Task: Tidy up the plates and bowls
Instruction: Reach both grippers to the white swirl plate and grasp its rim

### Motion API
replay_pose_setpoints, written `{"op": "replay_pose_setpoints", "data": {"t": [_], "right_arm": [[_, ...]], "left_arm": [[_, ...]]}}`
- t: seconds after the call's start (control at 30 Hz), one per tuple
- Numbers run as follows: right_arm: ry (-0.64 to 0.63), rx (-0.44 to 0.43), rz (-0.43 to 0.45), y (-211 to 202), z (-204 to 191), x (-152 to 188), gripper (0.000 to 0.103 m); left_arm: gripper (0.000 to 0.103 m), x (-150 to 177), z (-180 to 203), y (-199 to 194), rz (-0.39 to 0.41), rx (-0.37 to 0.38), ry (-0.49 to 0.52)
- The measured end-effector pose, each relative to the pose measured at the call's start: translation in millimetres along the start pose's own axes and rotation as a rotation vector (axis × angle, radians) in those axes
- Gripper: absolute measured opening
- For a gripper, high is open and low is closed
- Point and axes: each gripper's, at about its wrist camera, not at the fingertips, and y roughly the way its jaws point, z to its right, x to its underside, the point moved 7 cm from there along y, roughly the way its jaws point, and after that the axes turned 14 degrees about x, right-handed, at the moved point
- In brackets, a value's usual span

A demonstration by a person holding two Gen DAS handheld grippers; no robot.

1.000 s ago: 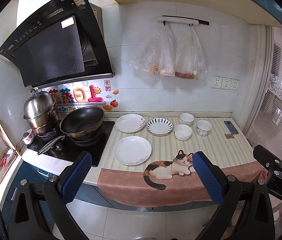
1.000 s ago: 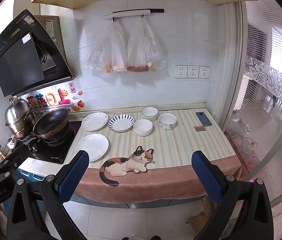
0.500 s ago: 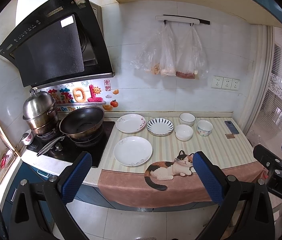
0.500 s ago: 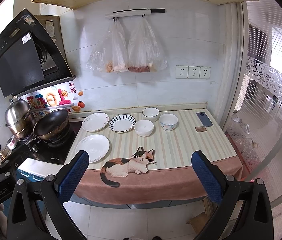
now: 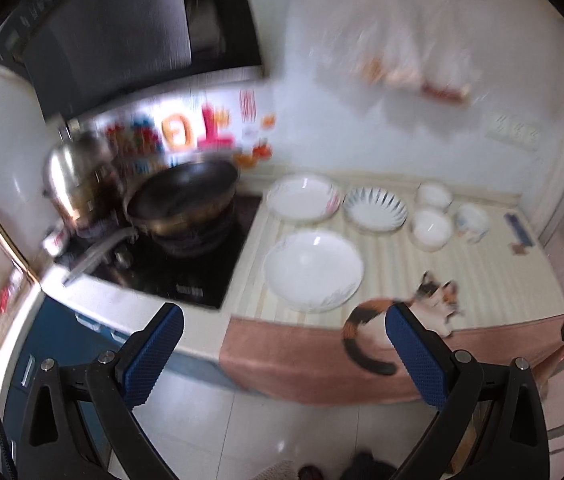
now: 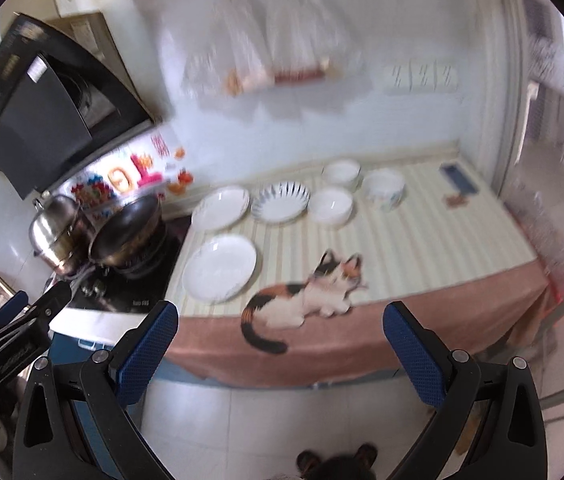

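On the striped counter lie a large white plate (image 5: 313,270) (image 6: 220,267) at the front, a second white plate (image 5: 303,201) (image 6: 221,207) behind it, and a blue-striped plate (image 5: 375,209) (image 6: 280,201). To their right stand two white bowls (image 5: 431,229) (image 6: 330,206), (image 5: 434,195) (image 6: 341,171) and a patterned bowl (image 5: 471,222) (image 6: 383,189). My left gripper (image 5: 282,354) and right gripper (image 6: 280,354) are both open and empty, held off the counter's front edge above the floor.
A black wok (image 5: 184,196) and a steel pot (image 5: 76,172) sit on the hob at left under the range hood (image 5: 122,28). A phone (image 6: 458,177) lies at the counter's far right. A cat-print cloth (image 6: 306,300) hangs over the front edge. Plastic bags (image 6: 274,40) hang on the wall.
Both grippers have moved towards the counter and tilted downward, so the dishes look larger and lower. The frames are motion-blurred. No dish has moved.
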Motion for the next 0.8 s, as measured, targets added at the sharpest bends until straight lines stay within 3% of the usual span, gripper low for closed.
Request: {"op": "replay_pose_setpoints", "data": {"t": [0.37, 0.53, 0.7, 0.8], "right_arm": [[-0.095, -0.114, -0.255, 222.7, -71.7, -17.9, 0.103], [-0.136, -0.189, -0.377, 333.7, -114.2, -35.2, 0.102], [-0.171, -0.245, -0.484, 425.9, -156.3, -42.8, 0.088], [-0.196, -0.258, -0.530, 462.9, -177.2, -42.7, 0.079]], "left_arm": [[0.101, -4.9, -82.9, 181.4, -0.241, -0.038, -0.166], [0.100, -10.4, -104.3, 267.4, -0.365, 0.043, -0.245], [0.068, -7.6, -116.2, 334.3, -0.477, 0.055, -0.257], [0.054, -3.3, -122.5, 352.8, -0.509, 0.075, -0.276]]}}
